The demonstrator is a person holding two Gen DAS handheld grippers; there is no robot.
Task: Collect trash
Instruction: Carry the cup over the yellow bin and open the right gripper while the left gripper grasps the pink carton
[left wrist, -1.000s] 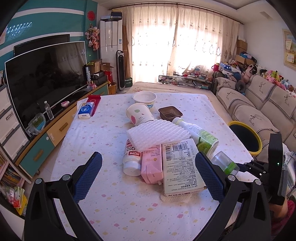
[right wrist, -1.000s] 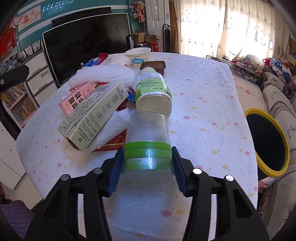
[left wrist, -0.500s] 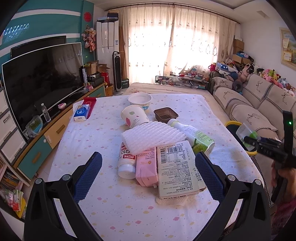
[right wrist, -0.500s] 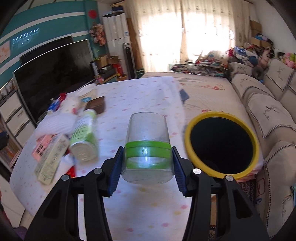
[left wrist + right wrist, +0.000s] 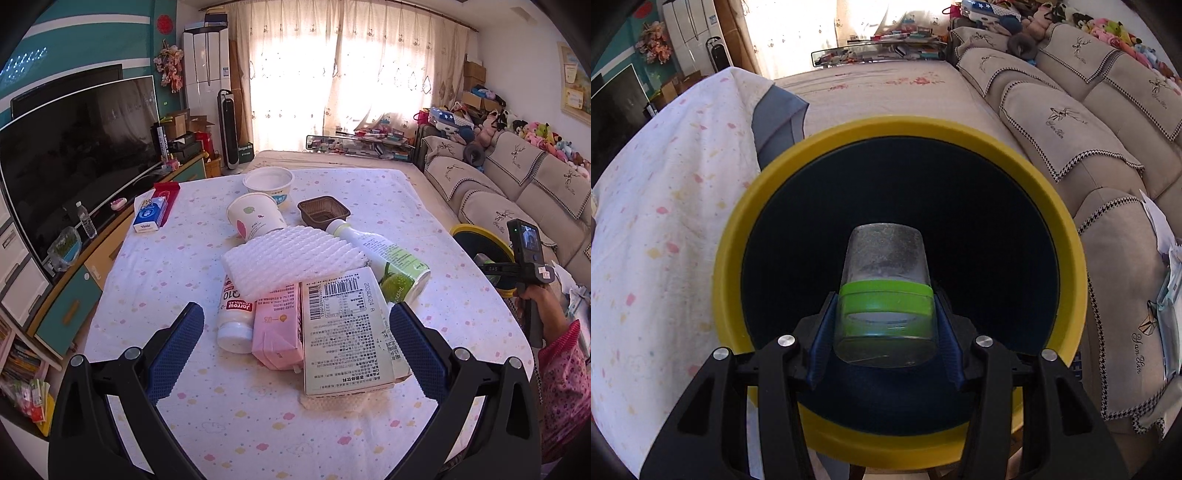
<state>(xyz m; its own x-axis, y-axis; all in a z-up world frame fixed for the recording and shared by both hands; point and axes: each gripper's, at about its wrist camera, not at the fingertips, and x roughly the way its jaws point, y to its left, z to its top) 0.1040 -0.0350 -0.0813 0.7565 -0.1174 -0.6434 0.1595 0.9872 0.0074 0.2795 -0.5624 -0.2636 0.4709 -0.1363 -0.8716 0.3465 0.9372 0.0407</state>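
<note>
Holding a clear jar [image 5: 884, 295] by its green band, the right hand-held gripper [image 5: 884, 332] hangs over the yellow-rimmed bin [image 5: 731, 240], so the drop-off step is in hand. Next it need only release, since the jar looks centred over the dark opening, though depth is hard to judge. The left hand-held gripper [image 5: 295, 347] stands wide and empty over the worktop [image 5: 147, 266], near the carton [image 5: 343, 332].

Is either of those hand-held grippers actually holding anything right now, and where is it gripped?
The right hand-held gripper grips a clear jar by its green-banded end, over the yellow-rimmed bin. The left hand-held gripper holds nothing.
</note>
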